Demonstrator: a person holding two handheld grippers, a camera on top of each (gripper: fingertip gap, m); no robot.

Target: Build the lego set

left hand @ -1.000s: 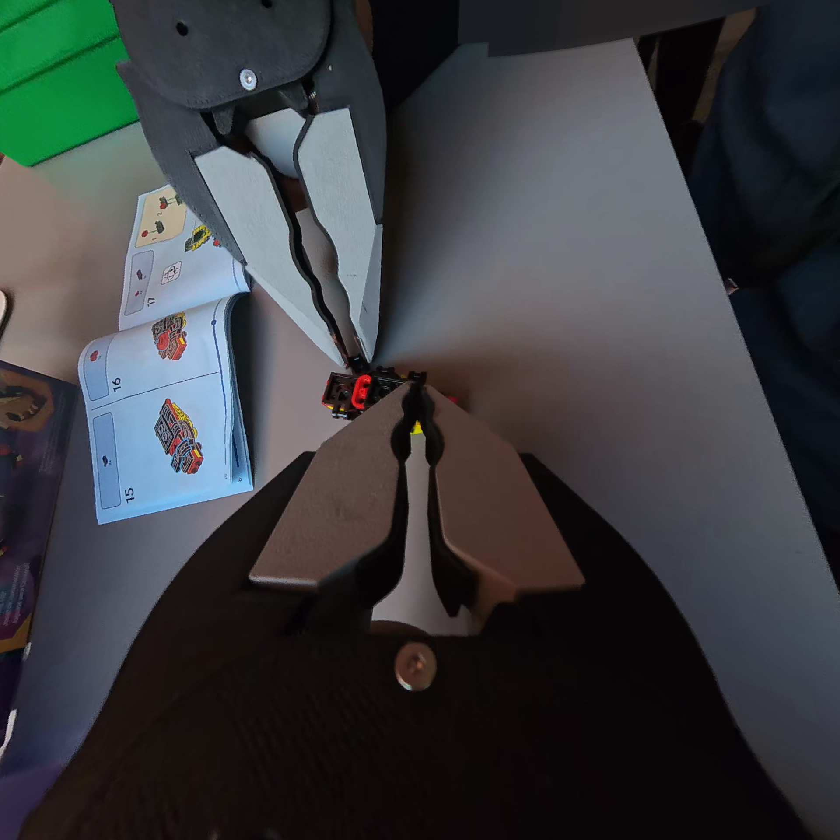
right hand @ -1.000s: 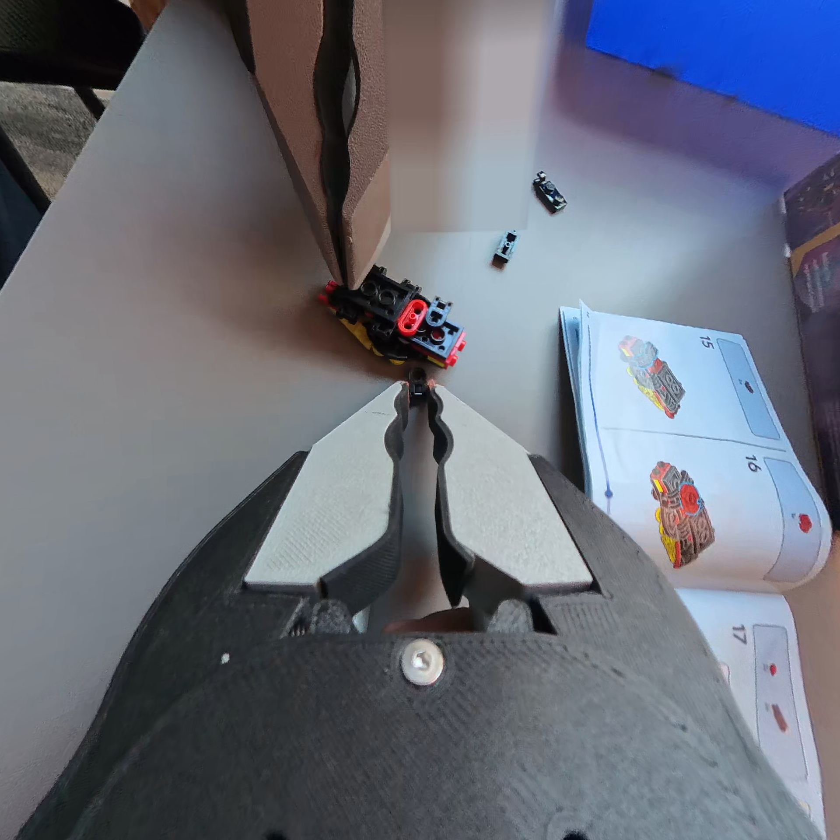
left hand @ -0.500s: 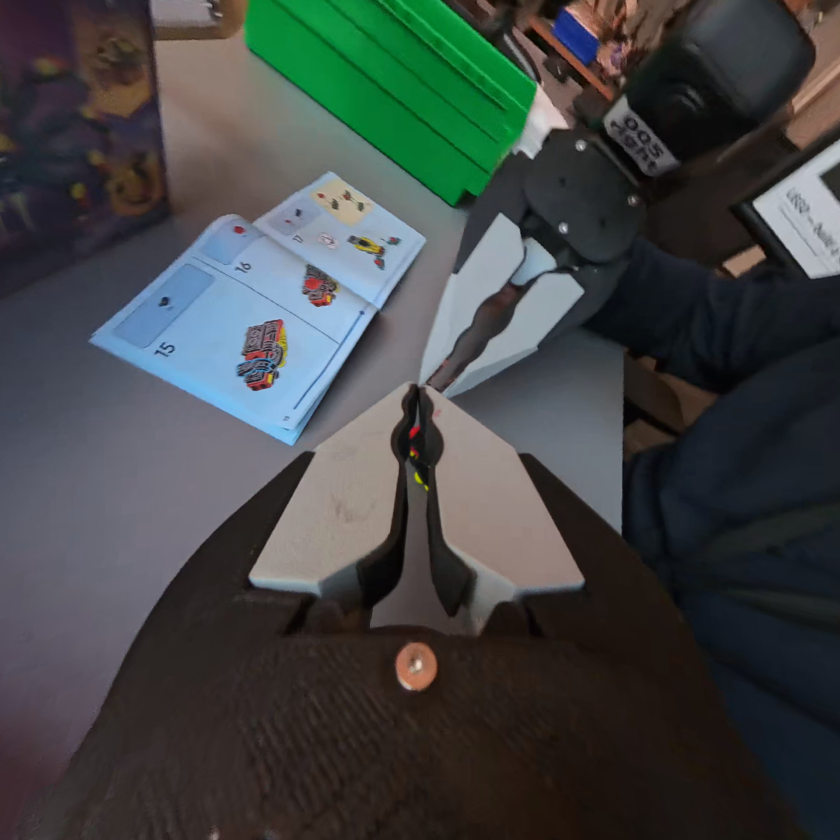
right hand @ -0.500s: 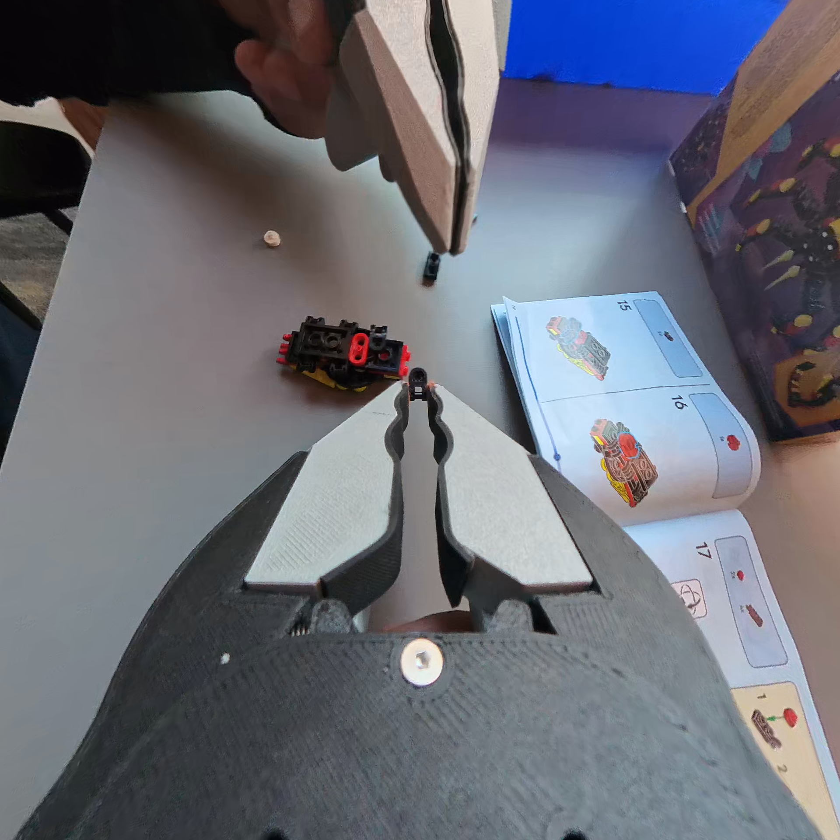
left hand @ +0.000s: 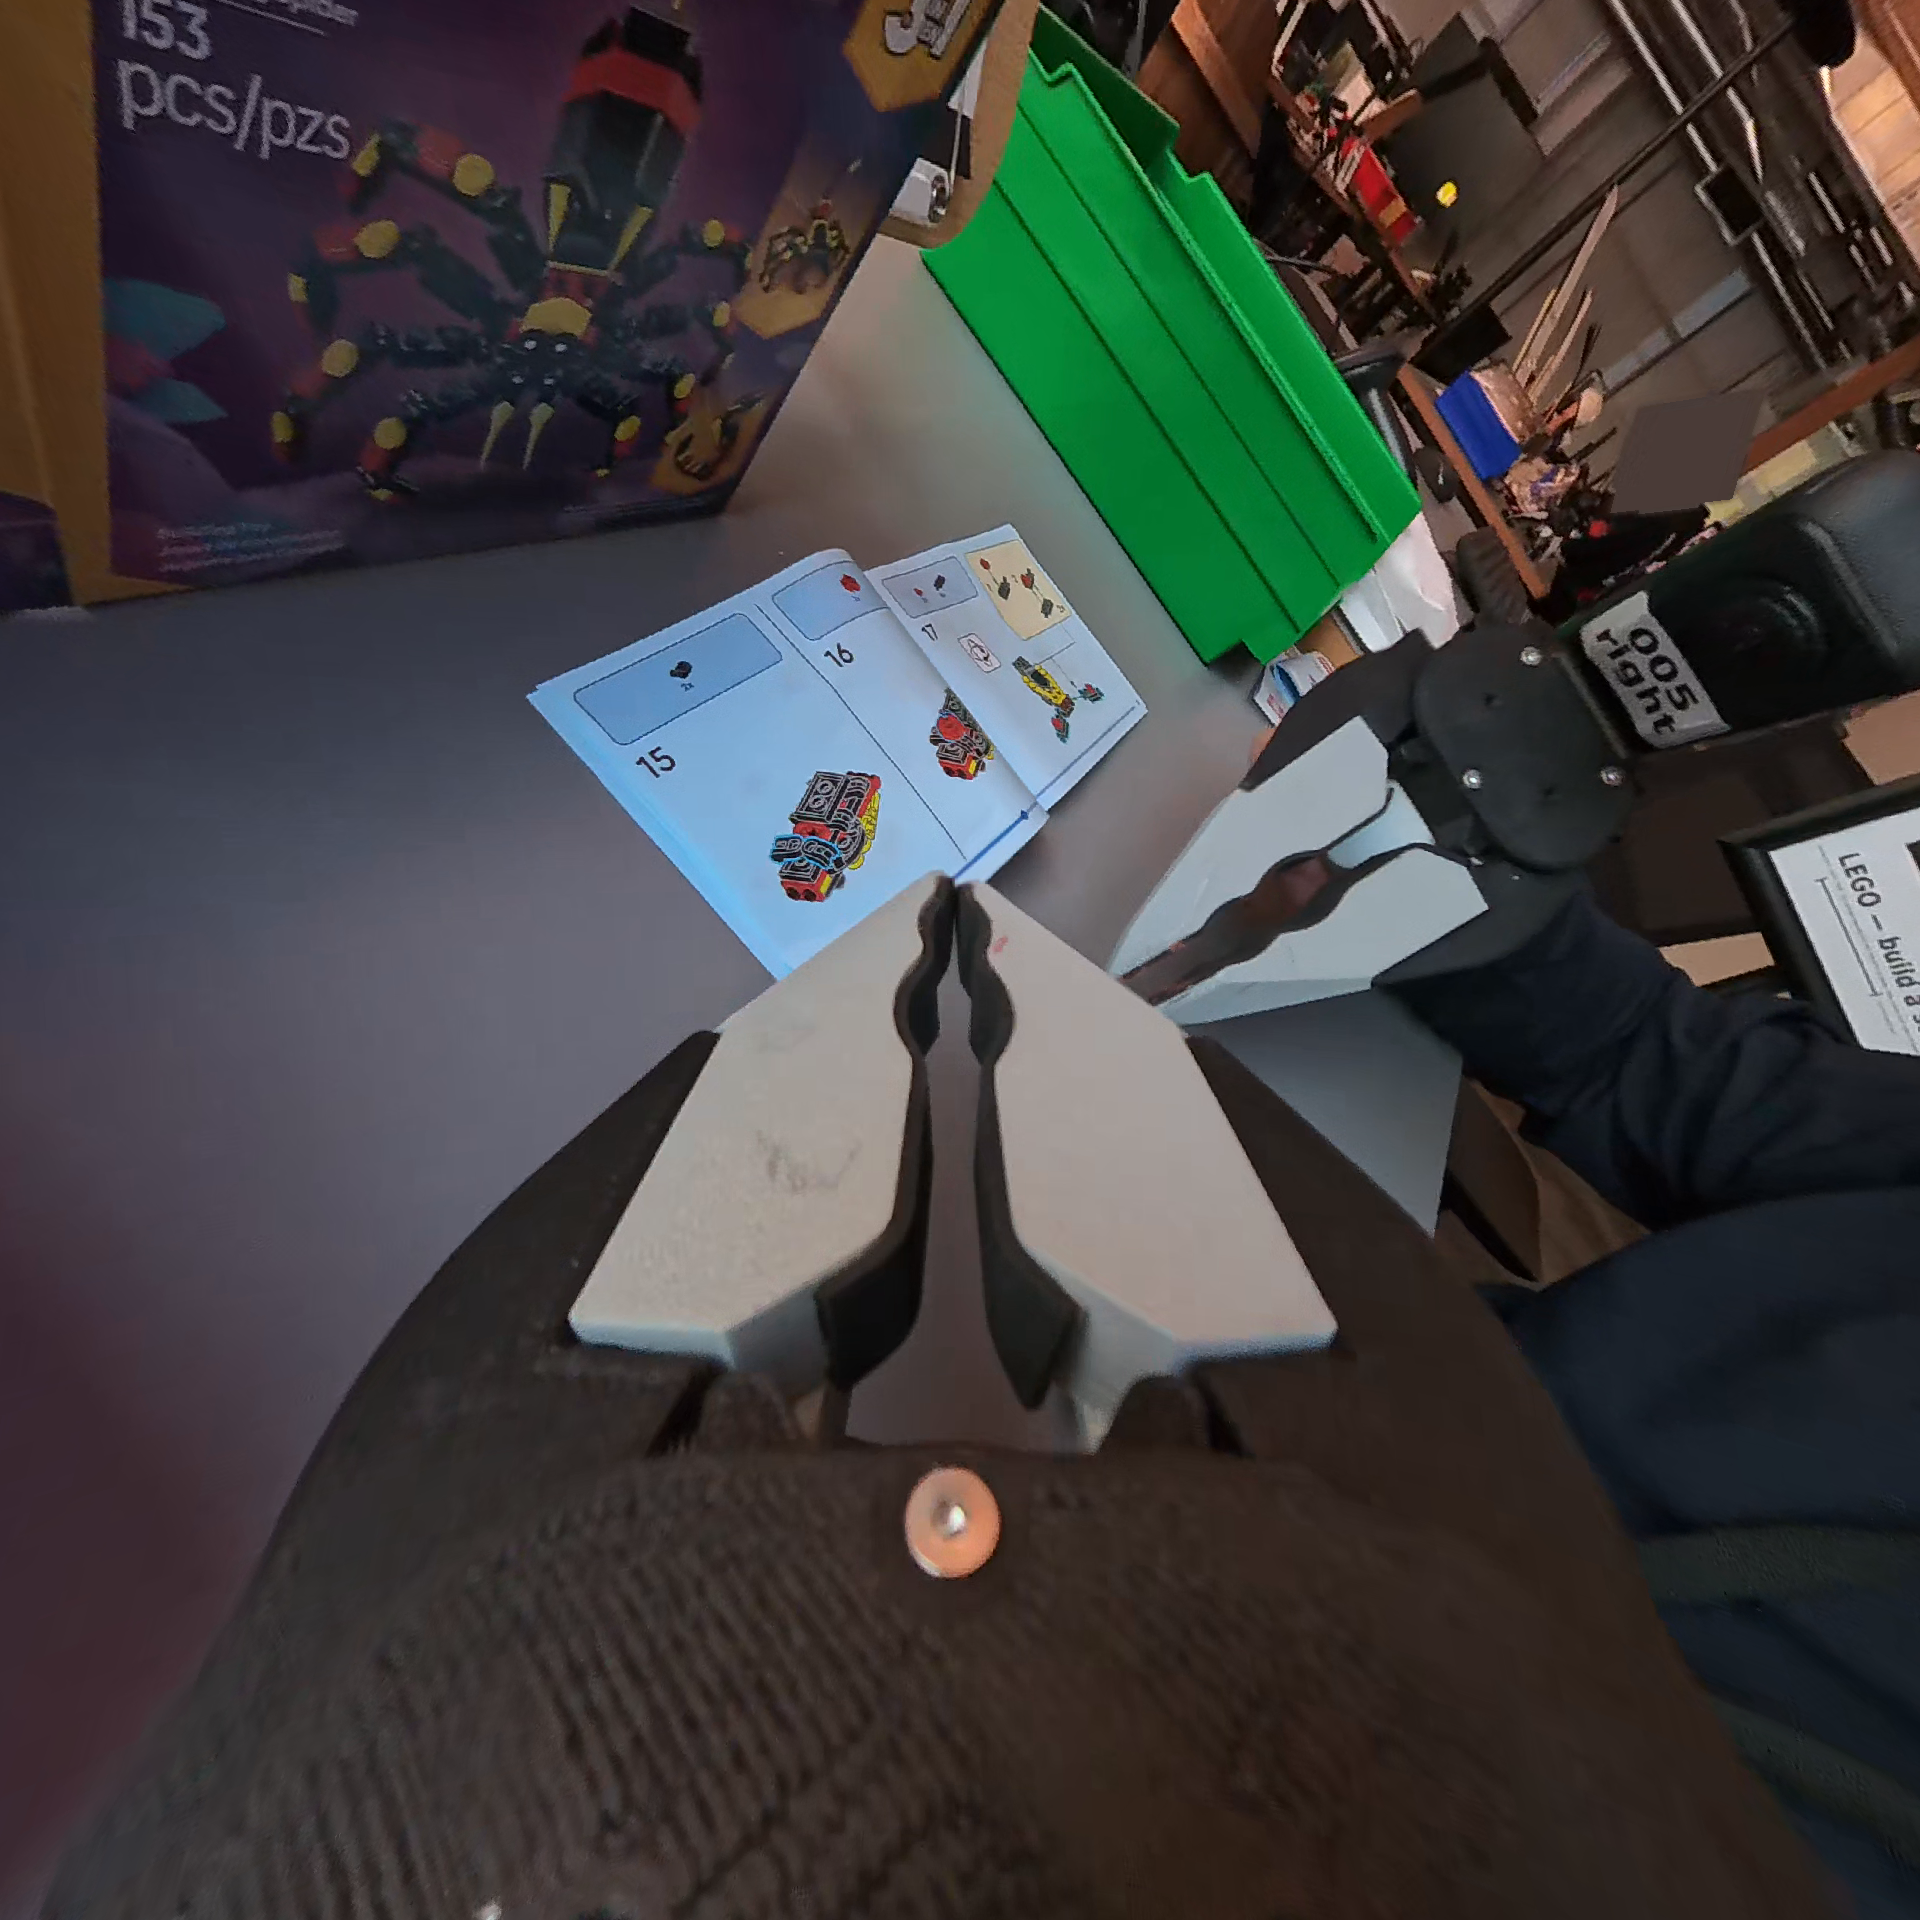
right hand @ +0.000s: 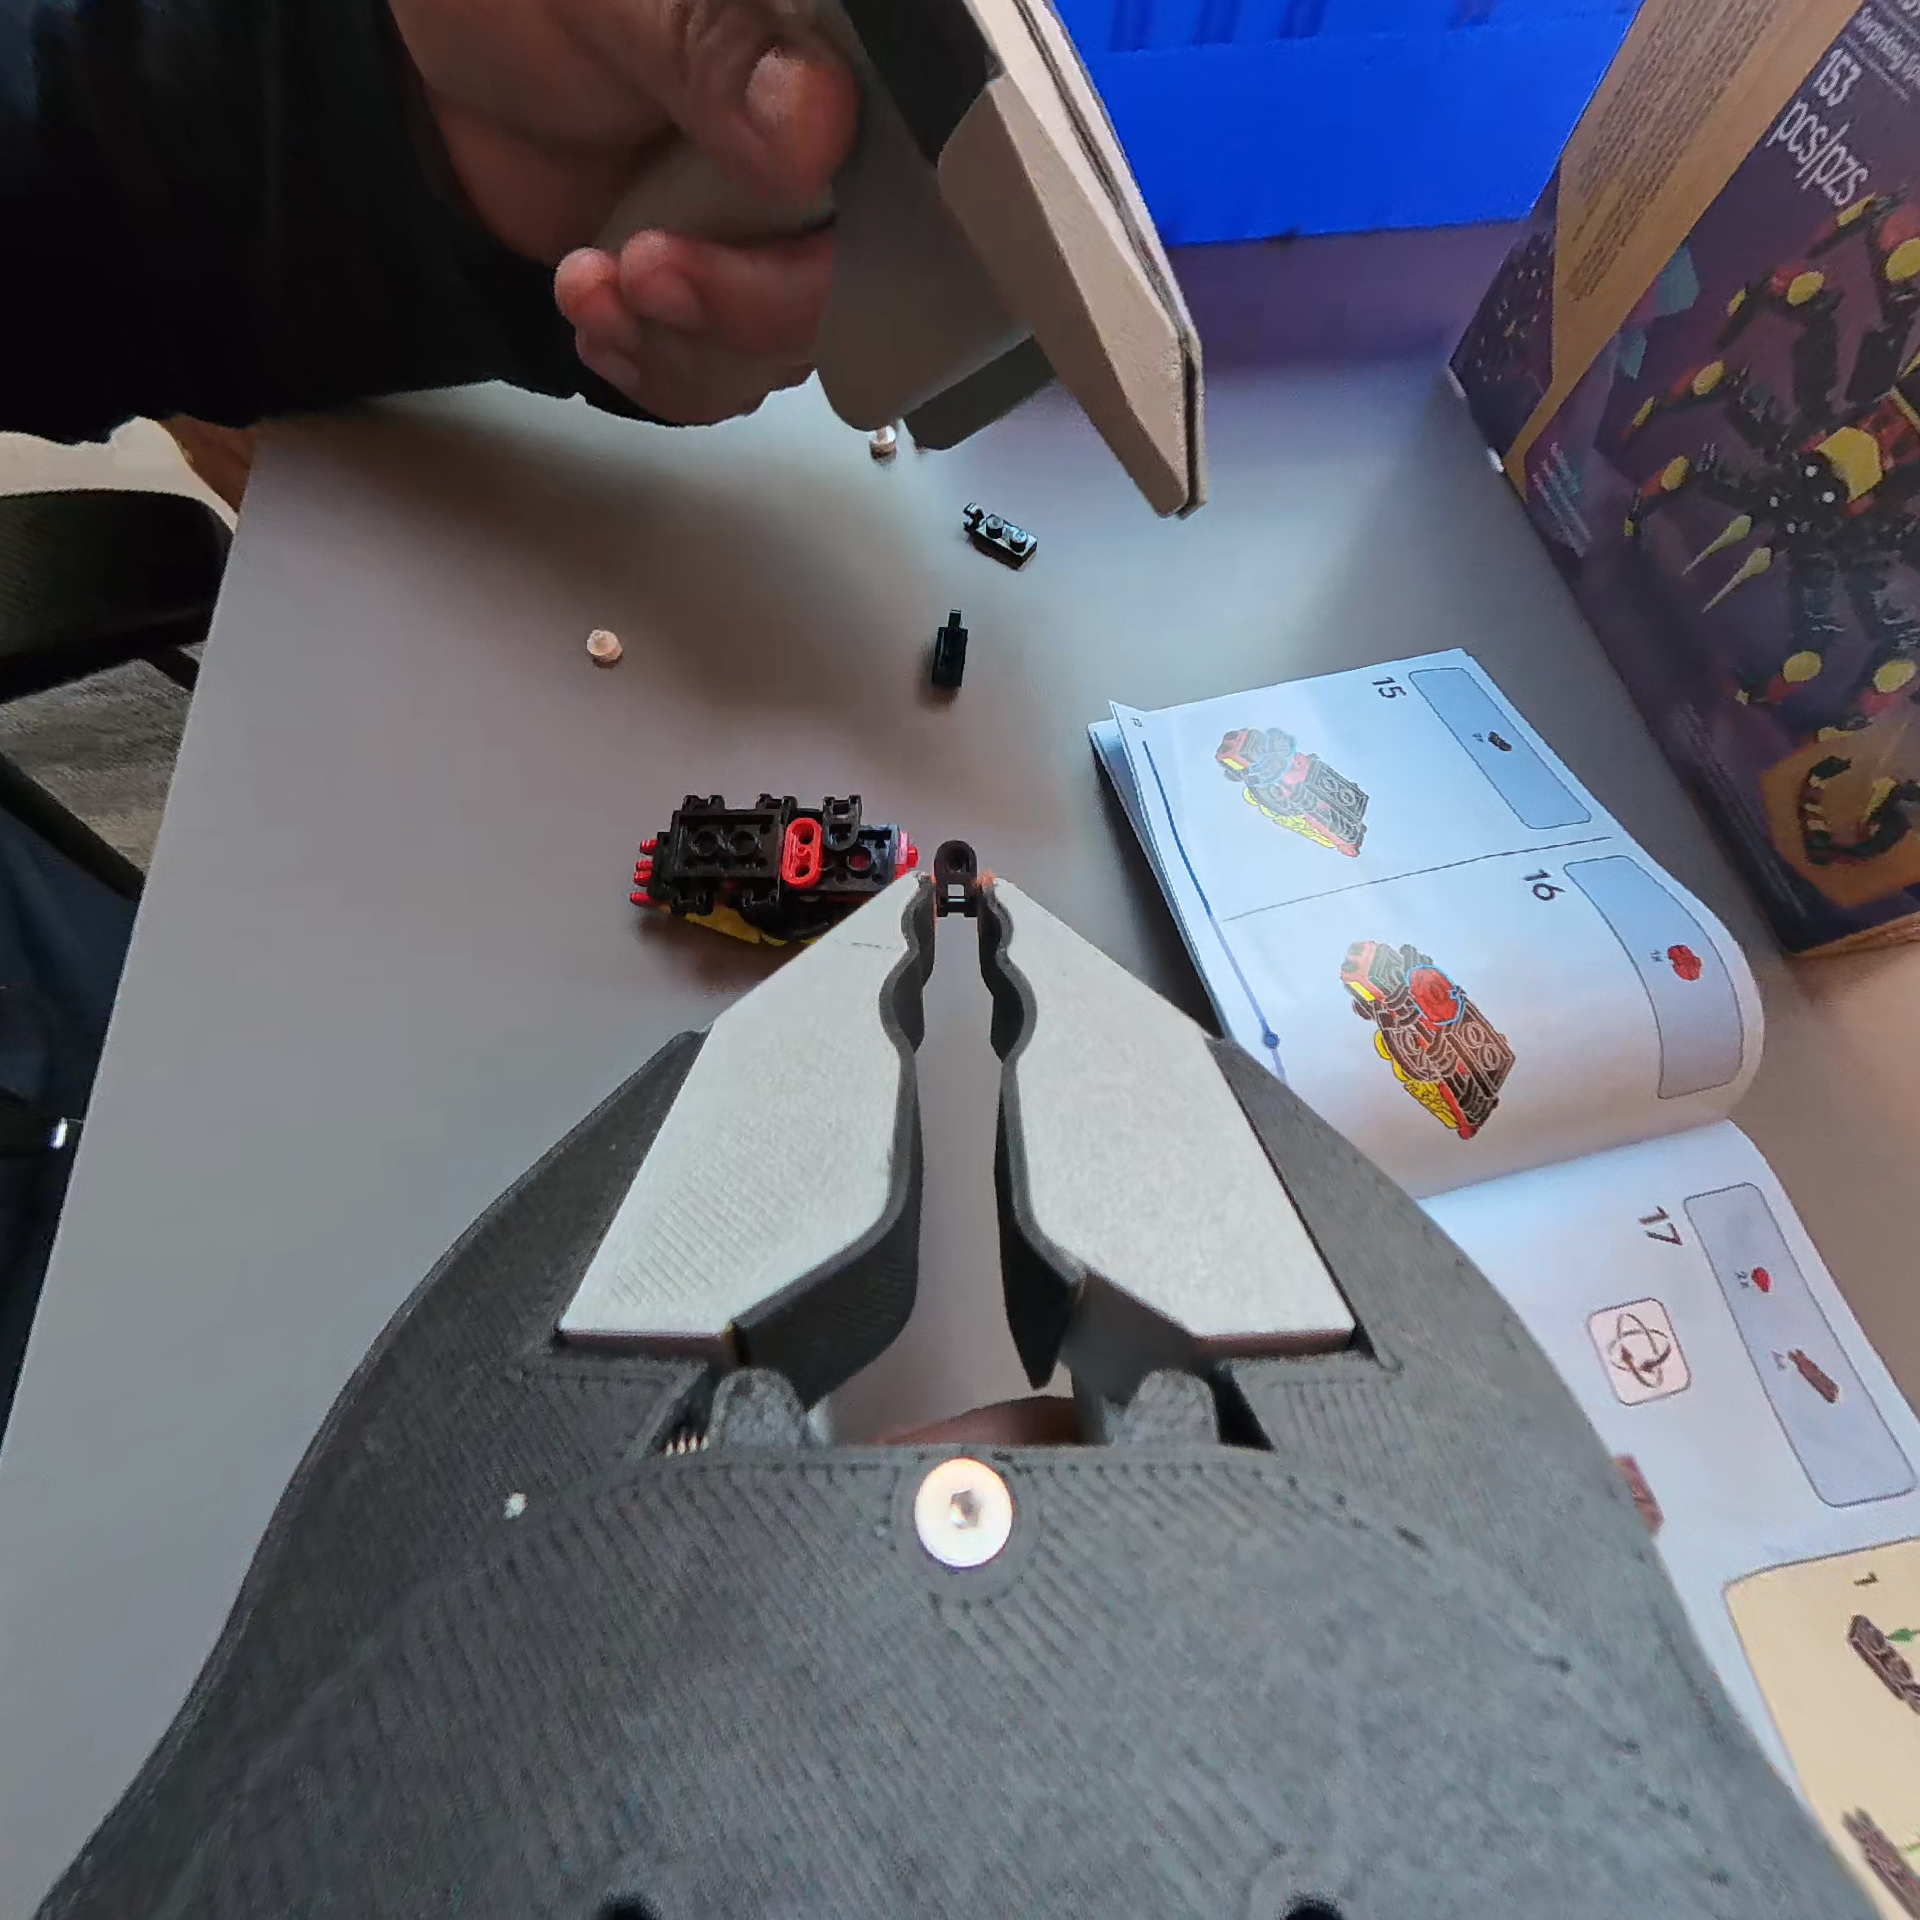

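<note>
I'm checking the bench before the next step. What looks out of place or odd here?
Nothing looks damaged. A few loose pieces lie scattered on the table apart from the partial build: two small black parts and two tan round studs. The instruction booklet lies open and bowed.

Matt grey table [right hand: 416, 1039]; glossy plastic brick assembly [right hand: 774, 868]; smooth paper instruction booklet [right hand: 1455, 894]; printed cardboard box [right hand: 1745, 416]; glossy green plastic bin [left hand: 1164, 343].

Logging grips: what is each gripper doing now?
Left gripper: shut, holding nothing visible.
Right gripper: shut on small black ringed Lego connector piece.
</note>
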